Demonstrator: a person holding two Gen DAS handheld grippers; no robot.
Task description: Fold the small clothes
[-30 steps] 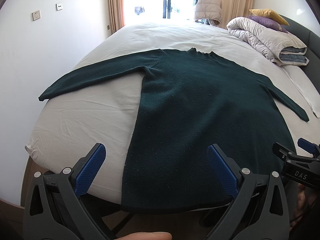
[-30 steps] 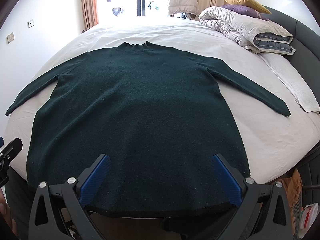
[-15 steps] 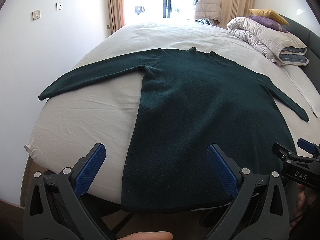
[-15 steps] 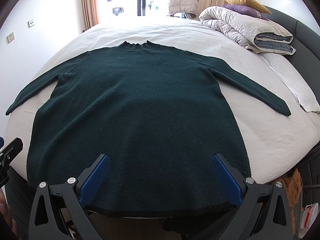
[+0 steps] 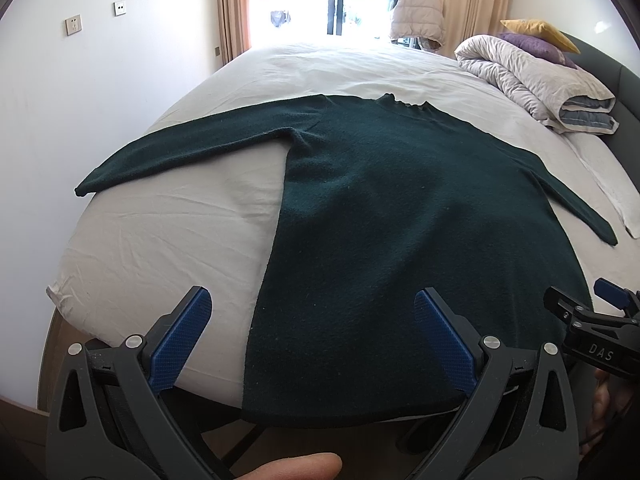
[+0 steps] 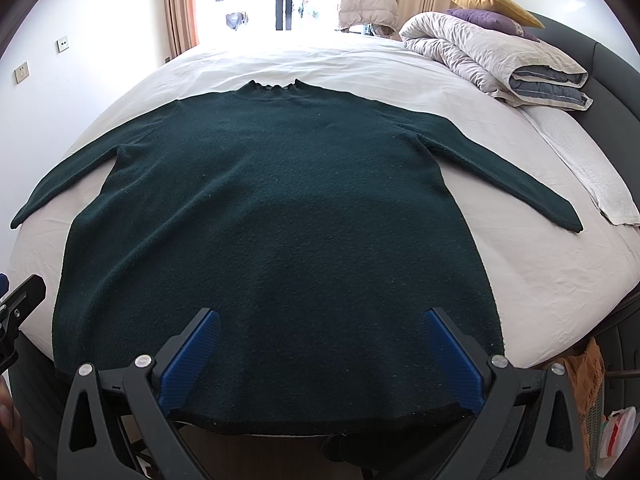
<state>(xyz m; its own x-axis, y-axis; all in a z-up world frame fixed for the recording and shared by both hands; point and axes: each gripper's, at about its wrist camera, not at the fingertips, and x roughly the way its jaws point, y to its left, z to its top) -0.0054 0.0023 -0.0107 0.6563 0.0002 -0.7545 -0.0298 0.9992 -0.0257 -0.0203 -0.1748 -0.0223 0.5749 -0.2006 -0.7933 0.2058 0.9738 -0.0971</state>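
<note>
A dark green sweater (image 5: 400,216) lies flat on the bed, front down or up I cannot tell, both sleeves spread out, hem at the near edge. It also shows in the right wrist view (image 6: 276,216). My left gripper (image 5: 314,304) is open and empty, hovering over the hem's left corner. My right gripper (image 6: 320,324) is open and empty, over the middle of the hem. The right gripper's tip shows at the right of the left wrist view (image 5: 592,320).
The bed (image 5: 160,224) has a white sheet. A rolled duvet (image 6: 488,56) with purple and yellow pillows lies at the far right. A white towel (image 6: 592,172) lies along the right edge. A jacket (image 6: 368,4) hangs by the window. Bags (image 6: 588,380) stand on the floor at right.
</note>
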